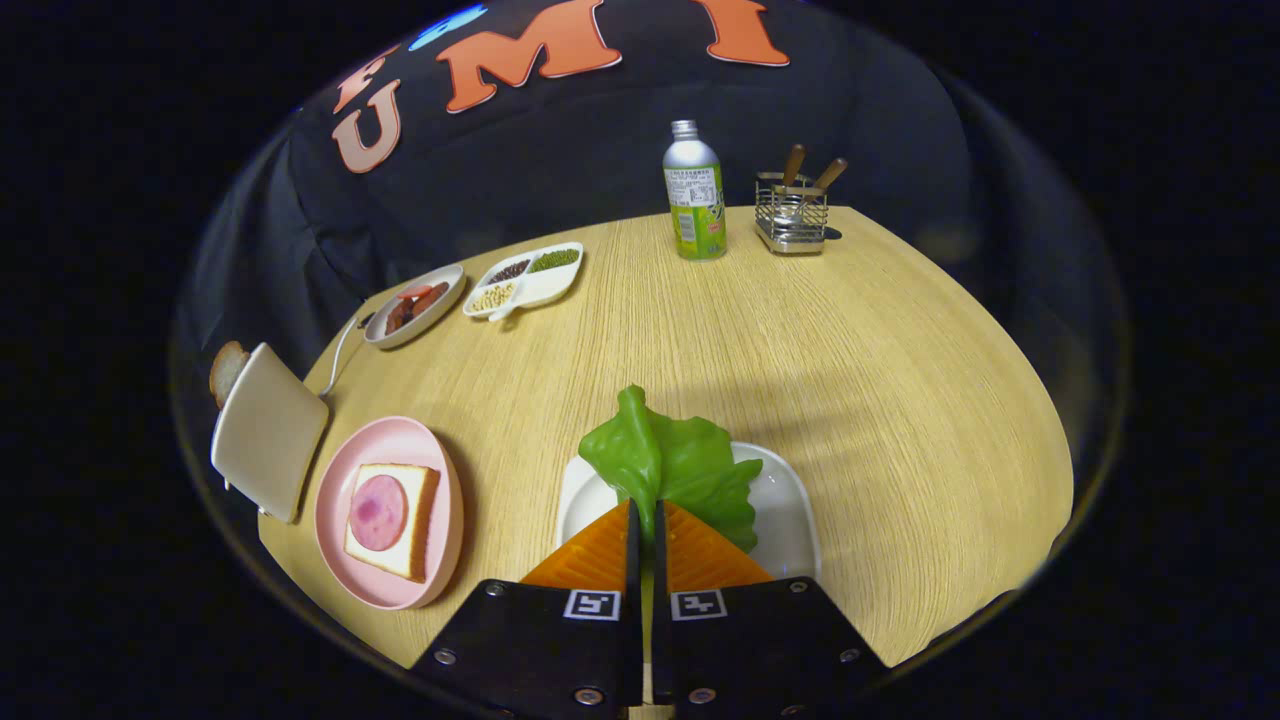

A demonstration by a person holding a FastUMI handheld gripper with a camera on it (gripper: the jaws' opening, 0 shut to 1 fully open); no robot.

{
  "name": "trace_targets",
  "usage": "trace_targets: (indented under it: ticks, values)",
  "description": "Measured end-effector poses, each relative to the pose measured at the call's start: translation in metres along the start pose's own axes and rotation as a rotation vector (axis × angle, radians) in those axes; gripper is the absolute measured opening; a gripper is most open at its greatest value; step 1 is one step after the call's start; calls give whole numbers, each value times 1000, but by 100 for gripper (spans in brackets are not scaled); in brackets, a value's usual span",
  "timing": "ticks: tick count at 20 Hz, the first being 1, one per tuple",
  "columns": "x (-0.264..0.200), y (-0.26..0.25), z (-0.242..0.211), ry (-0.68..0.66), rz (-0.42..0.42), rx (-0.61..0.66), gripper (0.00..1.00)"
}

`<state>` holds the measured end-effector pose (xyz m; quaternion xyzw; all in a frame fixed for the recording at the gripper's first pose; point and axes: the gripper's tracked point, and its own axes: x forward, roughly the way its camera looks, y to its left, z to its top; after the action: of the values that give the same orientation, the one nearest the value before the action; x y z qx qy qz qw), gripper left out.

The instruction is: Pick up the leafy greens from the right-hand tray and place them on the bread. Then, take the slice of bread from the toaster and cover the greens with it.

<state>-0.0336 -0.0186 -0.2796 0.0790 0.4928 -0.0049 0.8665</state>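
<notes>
My gripper (645, 510) has its orange fingers (600, 550) pressed together on the near edge of a green lettuce leaf (675, 460), which stands up between them over the white tray (785, 510). To the left, a pink plate (440, 500) holds a slice of bread (422, 525) topped with a round pink slice of ham (378, 512). Further left stands a cream toaster (268, 432) with a slice of bread (226, 370) poking out behind it.
At the table's far side stand a green and silver bottle (695, 195) and a wire holder (790, 215) with wooden-handled utensils. A grey dish (415, 305) of red food and a white divided dish (525, 280) of beans sit at the back left. A cable (338, 355) leaves the toaster.
</notes>
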Motion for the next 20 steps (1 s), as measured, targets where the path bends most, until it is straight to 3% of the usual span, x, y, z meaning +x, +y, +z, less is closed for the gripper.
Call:
trace_targets:
  ticks: [9,20]
  values:
    - [-29,66,25,-89,189,15,4]
    - [-27,134,21,-85,294,-88,4]
